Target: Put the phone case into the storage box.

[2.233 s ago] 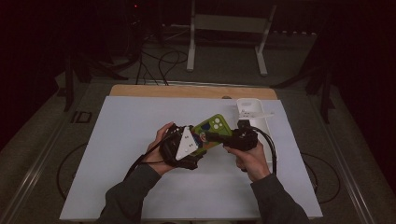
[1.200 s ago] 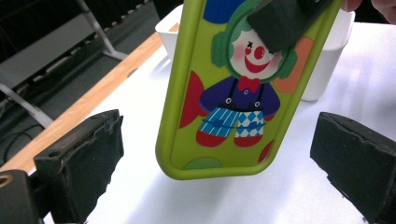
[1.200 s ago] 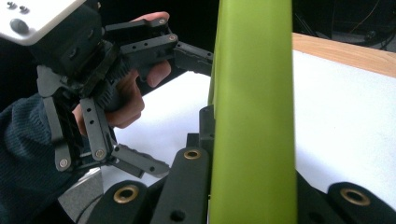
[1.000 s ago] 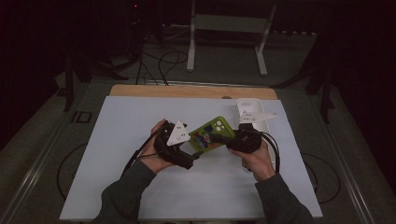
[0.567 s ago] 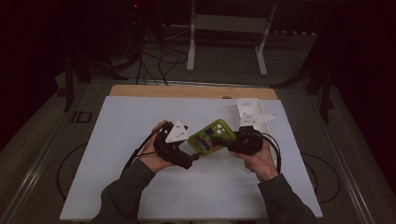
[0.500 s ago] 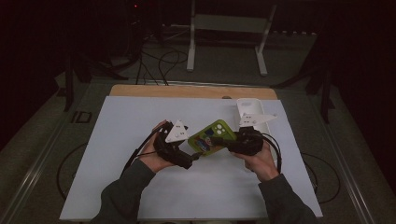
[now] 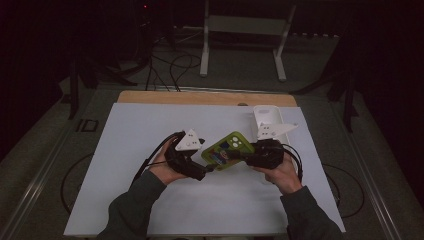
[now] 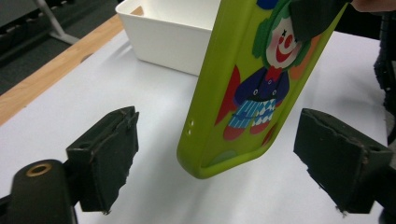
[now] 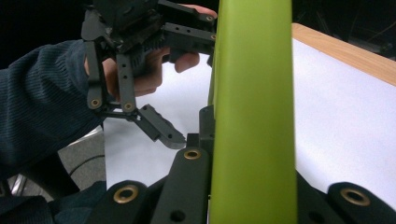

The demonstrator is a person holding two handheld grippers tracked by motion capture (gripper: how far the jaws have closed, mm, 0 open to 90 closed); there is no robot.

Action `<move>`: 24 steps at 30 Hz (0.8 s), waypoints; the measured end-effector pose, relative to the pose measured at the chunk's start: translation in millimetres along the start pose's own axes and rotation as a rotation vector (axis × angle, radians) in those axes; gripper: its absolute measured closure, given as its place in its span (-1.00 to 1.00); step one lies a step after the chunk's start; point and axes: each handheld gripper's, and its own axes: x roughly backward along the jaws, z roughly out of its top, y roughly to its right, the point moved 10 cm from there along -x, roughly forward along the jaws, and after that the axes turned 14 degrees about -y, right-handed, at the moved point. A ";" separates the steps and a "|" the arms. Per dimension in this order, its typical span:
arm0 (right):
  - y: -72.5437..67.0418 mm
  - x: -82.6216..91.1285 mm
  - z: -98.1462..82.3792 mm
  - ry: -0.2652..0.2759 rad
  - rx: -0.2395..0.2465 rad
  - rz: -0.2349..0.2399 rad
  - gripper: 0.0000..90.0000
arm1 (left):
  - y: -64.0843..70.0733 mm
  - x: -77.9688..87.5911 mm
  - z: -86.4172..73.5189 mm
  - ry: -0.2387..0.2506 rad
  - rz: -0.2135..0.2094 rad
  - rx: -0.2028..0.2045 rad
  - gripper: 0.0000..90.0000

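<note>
A lime green phone case (image 7: 225, 150) with a clown picture (image 8: 261, 79) hangs just above the white mat (image 7: 150, 200), gripped at its right end. My right gripper (image 7: 243, 155) is shut on it, and the case stands edge-on (image 9: 254, 70) between that gripper's jaws (image 9: 252, 154). My left gripper (image 7: 207, 168) sits at the case's lower left end. Its jaws (image 8: 223, 154) stand apart on either side of the case's bottom corner, pads (image 8: 109, 154) not touching it. They have just been closing.
A white tray (image 7: 267, 116) stands behind the right hand near the wooden back edge (image 7: 200, 97) of the table, and shows close behind the case (image 8: 173, 32). Cables trail from both grippers across the mat. The left hand and its sleeve (image 9: 42, 107) hold the left gripper (image 9: 140, 42).
The left gripper has drawn back to the left, off the case, and now sits at its lower end. The right gripper and the case have sunk slightly toward the mat.
</note>
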 end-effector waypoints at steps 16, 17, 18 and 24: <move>-15.3 -1.9 -0.2 -0.022 0.094 0.044 0.97 | 12.0 -2.7 -3.4 -0.013 -0.107 -0.036 -0.38; -15.6 -2.3 -0.3 -0.023 0.098 0.043 0.97 | 12.8 -2.7 -3.6 -0.012 -0.114 -0.038 -0.35; -15.8 -2.6 -0.6 -0.027 0.100 0.044 0.97 | 13.5 -2.5 -3.4 -0.007 -0.118 -0.041 -0.31; -16.9 -3.1 -0.8 -0.028 0.105 0.048 0.97 | 16.7 -2.8 -4.9 -0.007 -0.150 -0.051 -0.06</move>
